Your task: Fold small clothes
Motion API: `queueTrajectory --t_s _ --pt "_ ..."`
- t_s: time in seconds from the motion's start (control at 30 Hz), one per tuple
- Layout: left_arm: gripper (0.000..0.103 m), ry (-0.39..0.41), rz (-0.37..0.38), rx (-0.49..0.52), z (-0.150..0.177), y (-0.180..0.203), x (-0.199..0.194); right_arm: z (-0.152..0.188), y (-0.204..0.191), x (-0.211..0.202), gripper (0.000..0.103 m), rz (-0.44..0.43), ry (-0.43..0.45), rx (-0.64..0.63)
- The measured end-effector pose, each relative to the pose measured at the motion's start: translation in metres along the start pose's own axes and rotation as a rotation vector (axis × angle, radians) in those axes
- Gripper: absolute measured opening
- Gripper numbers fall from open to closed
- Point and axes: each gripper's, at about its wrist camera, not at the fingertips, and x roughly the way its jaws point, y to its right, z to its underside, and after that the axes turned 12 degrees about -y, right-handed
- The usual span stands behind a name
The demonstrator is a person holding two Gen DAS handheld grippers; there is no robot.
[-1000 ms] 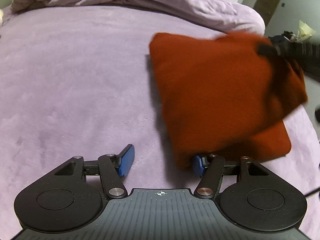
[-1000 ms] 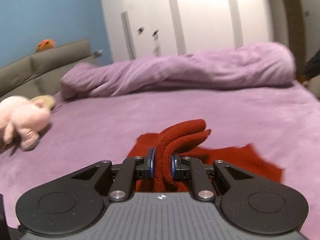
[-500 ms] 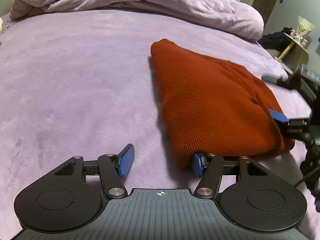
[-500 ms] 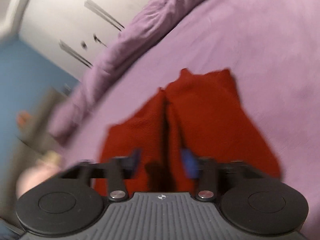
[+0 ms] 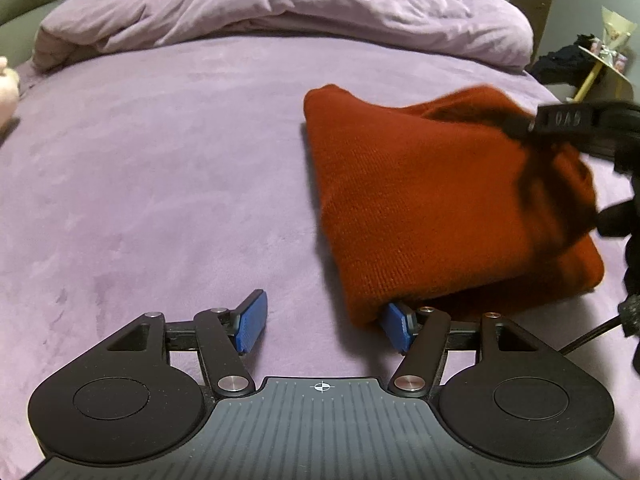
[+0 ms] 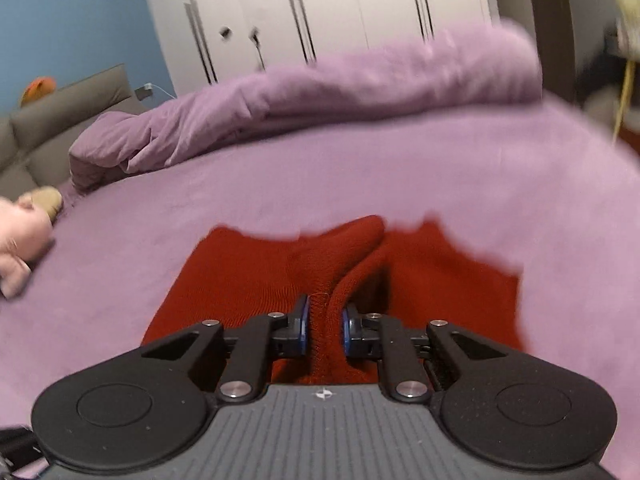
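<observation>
Across the whole scene spreads a bed (image 5: 168, 152) covered in a purple plush sheet, with a rumpled purple duvet (image 5: 288, 12) heaped along its far edge. On the right half of the bed, seen from the left wrist view, lies a rust-red knitted garment (image 5: 424, 200), folded over on itself into a thick, roughly four-sided bundle; its far right part is raised off the sheet and blurred. White wardrobe doors (image 6: 340, 12) and a blue wall (image 6: 80, 20) stand behind the bed, and a grey padded headboard (image 6: 60, 120) runs along the left. A pale pink plush toy (image 6: 20, 240) rests on the sheet at the left edge. The left hand-held gripper (image 5: 324, 324) sits low over the sheet with its blue pads spread wide; the right pad touches the near corner of the garment, the left pad is over bare sheet. The right hand-held gripper (image 6: 324, 328) has its pads drawn narrow, pinching a ridge of the red knit between them, the fabric running forward from the grip.
</observation>
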Motion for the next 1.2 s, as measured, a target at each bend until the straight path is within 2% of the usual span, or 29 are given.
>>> queueTrajectory --t_s 0.1,0.23,0.37,0.47,0.53,0.6,0.67,0.8,0.9,1.0,1.07,1.1,1.13,1.2 --pt "0.072 -0.006 0.025 0.009 0.001 0.006 0.001 -0.008 -0.003 -0.009 0.011 0.08 0.049 -0.063" --pt "0.072 -0.022 0.033 0.021 -0.001 0.015 0.007 -0.006 0.004 -0.009 0.011 0.175 0.055 -0.081" --pt "0.072 -0.037 0.056 0.017 -0.001 0.017 0.01 0.005 0.018 -0.002 0.011 0.249 0.029 -0.055" --pt "0.07 -0.042 0.068 0.011 -0.003 0.014 0.013 0.011 0.03 0.012 0.012 0.243 -0.021 -0.019" --pt "0.07 -0.052 0.085 -0.007 -0.004 0.011 0.015 0.016 0.042 0.019 0.017 0.212 -0.065 0.029" --pt "0.07 -0.049 0.097 -0.016 -0.004 0.01 0.014 0.02 0.056 0.003 0.024 0.14 -0.044 0.133" --pt "0.07 -0.051 0.103 -0.021 -0.003 0.009 0.016 0.032 0.072 -0.019 0.027 0.057 -0.007 0.291" --pt "0.069 -0.048 0.099 -0.017 -0.003 0.013 0.016 0.08 0.097 -0.056 0.053 -0.035 0.031 0.519" --pt "0.069 -0.05 0.091 -0.02 -0.003 0.015 0.015 0.102 0.106 -0.059 0.056 -0.127 -0.018 0.628" --pt "0.068 -0.054 0.084 -0.028 -0.004 0.017 0.016 0.108 0.109 -0.052 0.055 -0.205 -0.042 0.683" --pt "0.067 -0.055 0.08 -0.023 -0.005 0.018 0.015 0.102 0.104 -0.046 0.046 -0.214 -0.035 0.645" --pt "0.067 -0.056 0.08 -0.021 -0.006 0.017 0.015 0.097 0.096 -0.045 0.027 -0.191 -0.034 0.613" --pt "0.067 -0.056 0.081 -0.018 -0.007 0.016 0.015 0.093 0.092 -0.043 0.018 -0.153 -0.045 0.582" --pt "0.066 -0.054 0.071 -0.012 -0.008 0.016 0.015 0.083 0.084 -0.043 0.017 -0.081 -0.065 0.524"
